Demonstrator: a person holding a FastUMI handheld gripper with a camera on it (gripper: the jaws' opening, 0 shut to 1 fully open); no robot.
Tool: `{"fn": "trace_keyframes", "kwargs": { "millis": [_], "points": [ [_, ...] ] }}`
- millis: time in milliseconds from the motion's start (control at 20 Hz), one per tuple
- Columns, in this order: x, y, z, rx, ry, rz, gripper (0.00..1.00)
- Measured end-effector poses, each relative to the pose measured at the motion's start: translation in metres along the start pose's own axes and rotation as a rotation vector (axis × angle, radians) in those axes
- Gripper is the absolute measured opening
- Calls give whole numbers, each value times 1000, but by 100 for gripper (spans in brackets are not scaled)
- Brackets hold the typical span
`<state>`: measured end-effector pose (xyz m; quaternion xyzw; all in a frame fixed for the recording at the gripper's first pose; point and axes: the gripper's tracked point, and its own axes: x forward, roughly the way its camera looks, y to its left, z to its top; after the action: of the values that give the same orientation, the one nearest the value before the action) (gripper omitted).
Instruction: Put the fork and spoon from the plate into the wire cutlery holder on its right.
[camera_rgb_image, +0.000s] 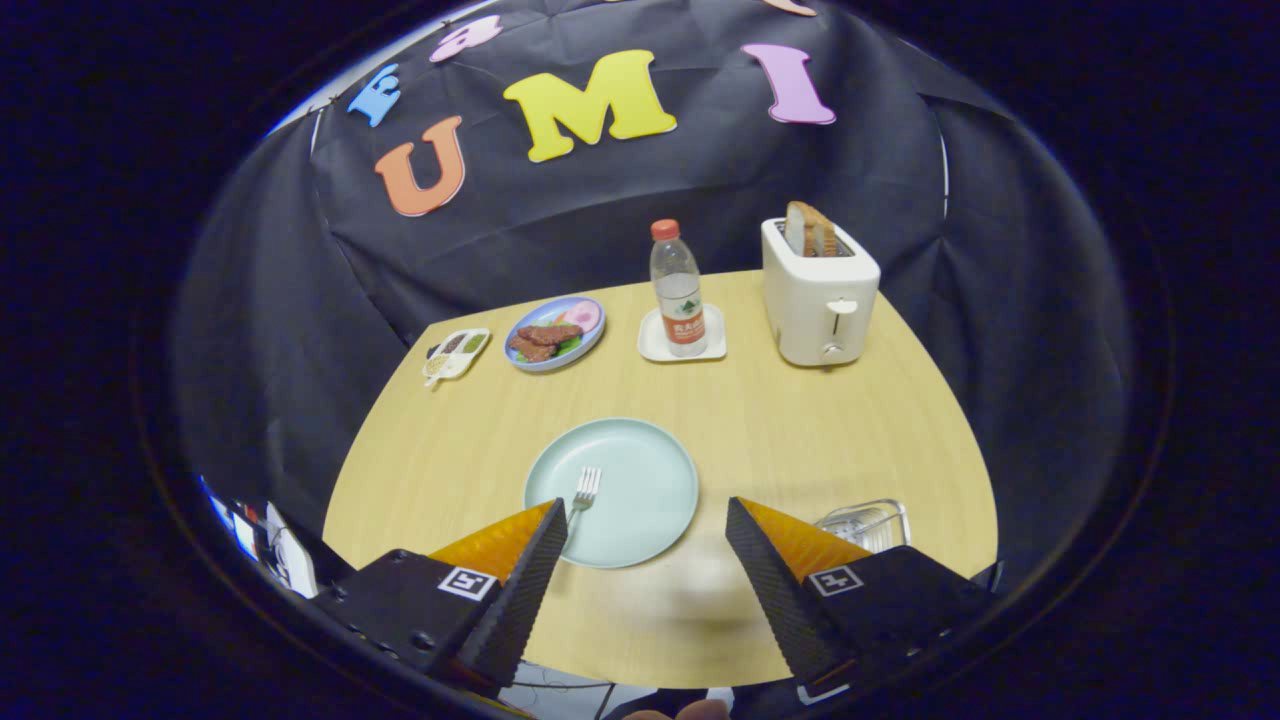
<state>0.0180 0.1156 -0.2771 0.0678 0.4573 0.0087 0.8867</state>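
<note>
Hovering spread above the table (450, 460), the gripper (647, 525) frames a plate (640, 490); its left finger hides the fork (584, 490) handle, its right the holder (868, 522) edge.

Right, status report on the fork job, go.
Gripper fingers open, holding nothing. Fork on the plate, partly behind left finger; spoon not made out. Wire cutlery holder beside right finger. Nothing in the way.

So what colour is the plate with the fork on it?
Pale mint green. The plate with the fork shows best in the gripper view, just ahead of the open tool.
</note>
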Motion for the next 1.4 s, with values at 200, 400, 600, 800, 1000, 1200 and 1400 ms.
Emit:
{"fn": "trace_keyframes", "kwargs": {
  "millis": [200, 400, 600, 800, 1000, 1200, 1400],
  "points": [
    [31, 40, -19, -28, -19, -32, 97],
    [68, 71, -40, -62, 0, -54, 97],
    [107, 77, -68, -89, 60, -97, 97],
    [130, 69, -81, -101, 75, -143, 95],
    [140, 62, -89, -96, 108, -158, 69],
    [146, 55, -95, -84, 142, -170, 40],
    [143, 40, -97, -70, 173, -202, 12]
  ]
}}
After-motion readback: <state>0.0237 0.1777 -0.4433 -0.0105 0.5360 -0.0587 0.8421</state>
